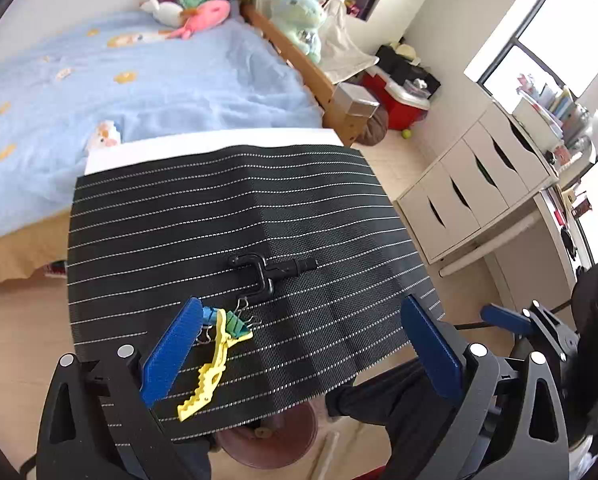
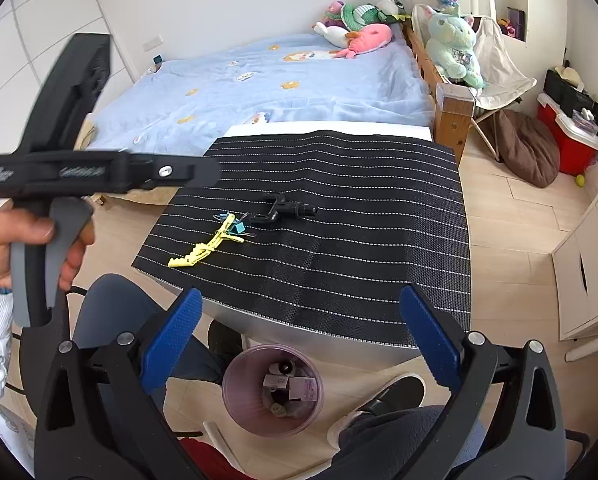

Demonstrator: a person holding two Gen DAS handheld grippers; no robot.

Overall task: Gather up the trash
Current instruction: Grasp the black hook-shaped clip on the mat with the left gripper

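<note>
Up close, the left gripper (image 1: 299,344) has its two blue fingers (image 1: 171,354) spread wide with nothing between them. It hangs over the near edge of the black striped mat (image 1: 319,216). Its left finger is just beside a yellow hair clip (image 1: 207,376) and some small binder clips (image 1: 237,322) that lie in a little heap near the mat's near left corner. A black plastic hook piece (image 1: 267,272) lies just past them, closer to the middle of the mat.

The right gripper (image 2: 301,340) is spread wide too and holds nothing. It hangs off the near edge of the table (image 2: 291,334), above a pink trash bin (image 2: 273,390) on the floor. The bin has a few small bits of trash in it.

A hand (image 2: 27,248) squeezes the grey handle of the left gripper. The mat covers the table top, and a blue bed (image 2: 267,84) with soft toys (image 2: 363,36) stands behind the table.
</note>
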